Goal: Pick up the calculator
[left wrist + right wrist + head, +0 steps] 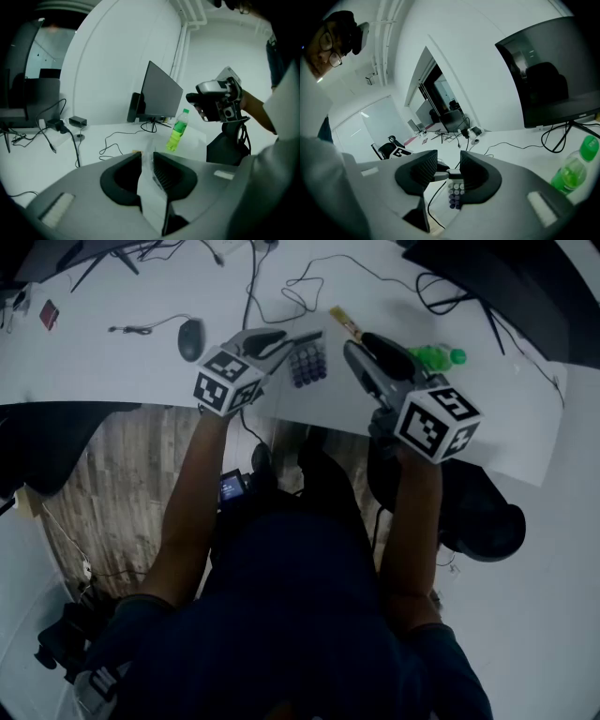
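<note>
- calculator (pixel 307 364) (pixel 456 194) is pinched in the left gripper (pixel 298 339) by its top edge. The keypad hangs below the fingertips, and it looks clear of the table (pixel 112 362).
- In the left gripper view the calculator (pixel 151 187) shows edge-on as a pale slab. It runs from the finger gap back toward the camera.
- The left gripper (pixel 147 161) is clenched on it, with both dark pads (pixel 165 174) tight against the slab's faces.
- The right gripper (pixel 366 345) (pixel 449 161) is released: fingers apart, nothing gripped.
- Through the right gripper's gap you see the left fingertips and the calculator's keys just beyond. There is no contact between them and the right fingers.
- In the head view the calculator sits between the two sets of fingers. It touches the left tips and is just beside the right tips.
- yellow strip (pixel 345 322) lies on the table just past the right fingertips, on their left side.
- green bottle (pixel 436 356) (pixel 177 131) (pixel 572 171) stands upright. It is right of the right fingers, and beyond the left fingers to their right.
- monitor (pixel 161 93) (pixel 553 75) stands behind the bottle, well beyond both sets of fingers.
- mouse (pixel 190 337) is on the table left of the left gripper, apart from its fingers.
- A black cable (pixel 251 287) runs across the table beyond the left fingertips.
</note>
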